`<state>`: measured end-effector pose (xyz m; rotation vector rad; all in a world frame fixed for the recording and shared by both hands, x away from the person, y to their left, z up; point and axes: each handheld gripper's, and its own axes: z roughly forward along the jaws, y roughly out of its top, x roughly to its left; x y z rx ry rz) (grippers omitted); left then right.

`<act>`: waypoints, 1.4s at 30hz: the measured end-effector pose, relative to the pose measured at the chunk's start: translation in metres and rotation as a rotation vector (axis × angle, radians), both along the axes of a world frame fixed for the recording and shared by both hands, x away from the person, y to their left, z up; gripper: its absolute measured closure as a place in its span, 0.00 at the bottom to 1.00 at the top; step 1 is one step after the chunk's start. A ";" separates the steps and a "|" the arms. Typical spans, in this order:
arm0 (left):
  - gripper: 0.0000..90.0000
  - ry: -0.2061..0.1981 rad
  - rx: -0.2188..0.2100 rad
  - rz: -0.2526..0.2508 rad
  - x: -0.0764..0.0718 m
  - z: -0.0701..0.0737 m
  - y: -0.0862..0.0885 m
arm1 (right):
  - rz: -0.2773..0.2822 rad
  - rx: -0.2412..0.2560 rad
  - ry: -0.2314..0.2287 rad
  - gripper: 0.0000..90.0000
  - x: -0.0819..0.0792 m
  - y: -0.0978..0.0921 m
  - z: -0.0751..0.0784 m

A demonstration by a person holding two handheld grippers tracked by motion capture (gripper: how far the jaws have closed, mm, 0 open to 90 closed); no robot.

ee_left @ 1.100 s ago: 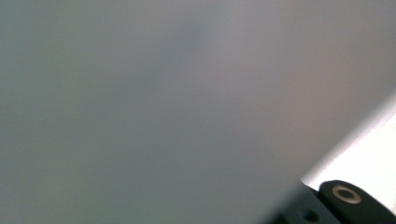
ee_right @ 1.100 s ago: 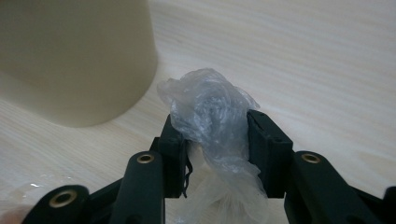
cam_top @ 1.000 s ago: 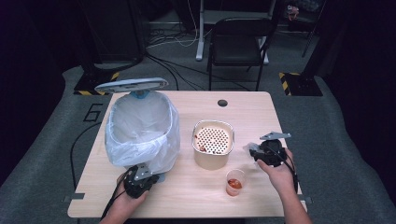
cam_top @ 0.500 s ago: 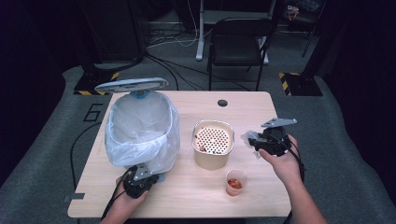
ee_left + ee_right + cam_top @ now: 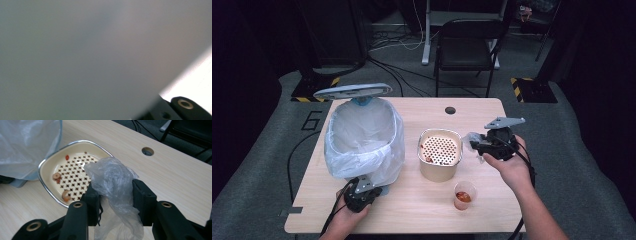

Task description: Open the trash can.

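Note:
My right gripper [image 5: 486, 143] hangs over the table's right side, shut on a crumpled wad of clear plastic film [image 5: 471, 140]. In the right gripper view the film [image 5: 110, 177] bulges up between the two black jaws of the gripper [image 5: 115, 193]. Just beyond it stands a cream bowl [image 5: 47, 162] with a perforated insert and a few reddish food bits [image 5: 65, 195]. My left gripper [image 5: 360, 194] sits low at the foot of a bin [image 5: 362, 135] lined with a translucent bag. The left gripper view is a grey blur with one jaw tip [image 5: 185, 105] at the bottom right.
The bin's lid [image 5: 352, 91] stands open at the back. A small clear cup [image 5: 464, 194] with reddish contents stands near the table's [image 5: 492, 112] front edge, right of centre. A cable hole [image 5: 450, 110] sits at the table's far side. A black chair [image 5: 467, 45] stands behind.
My right gripper has lifted and drifted away from the cup, a little farther from the person and toward the bowl, with the plastic film still in it. The left gripper has stayed put.

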<state>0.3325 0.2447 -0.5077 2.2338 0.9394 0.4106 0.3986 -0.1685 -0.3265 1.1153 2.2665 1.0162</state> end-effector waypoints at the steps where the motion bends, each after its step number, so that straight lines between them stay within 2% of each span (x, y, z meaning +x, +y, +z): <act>1: 1.00 -0.001 0.000 -0.001 0.000 0.000 0.000 | 0.006 -0.002 -0.002 0.68 0.000 0.002 0.002; 3: 1.00 -0.003 -0.006 -0.001 0.000 -0.001 0.000 | 0.041 -0.009 -0.014 0.68 0.000 0.012 0.010; 14: 1.00 -0.001 -0.004 -0.002 0.000 0.000 0.001 | 0.122 -0.017 -0.046 0.68 -0.003 0.048 0.034; 23: 1.00 -0.003 -0.007 -0.004 0.000 -0.001 0.001 | 0.176 -0.011 -0.047 0.68 0.001 0.073 0.042; 25: 1.00 -0.003 -0.007 -0.004 0.000 -0.001 0.001 | 0.195 -0.006 -0.061 0.68 0.003 0.079 0.043; 31: 1.00 -0.003 -0.006 -0.001 0.000 -0.001 0.001 | 0.227 0.004 -0.051 0.68 0.004 0.097 0.046; 32: 1.00 -0.004 -0.033 0.015 -0.001 -0.002 -0.001 | 0.233 0.004 -0.054 0.68 0.004 0.100 0.047; 33: 1.00 -0.005 0.001 -0.009 0.001 0.000 0.002 | 0.238 0.008 -0.050 0.68 0.004 0.103 0.048; 37: 1.00 -0.009 0.005 -0.014 0.001 0.000 0.002 | 0.268 0.018 -0.055 0.68 0.005 0.112 0.053; 39: 1.00 -0.018 -0.009 -0.021 0.001 -0.001 0.003 | 0.279 0.029 -0.055 0.68 0.007 0.118 0.055; 40: 1.00 -0.018 0.007 -0.032 0.002 0.000 0.004 | 0.287 0.030 -0.058 0.68 0.007 0.121 0.055; 42: 1.00 -0.018 0.003 -0.031 0.002 0.000 0.004 | 0.300 0.034 -0.059 0.68 0.007 0.126 0.057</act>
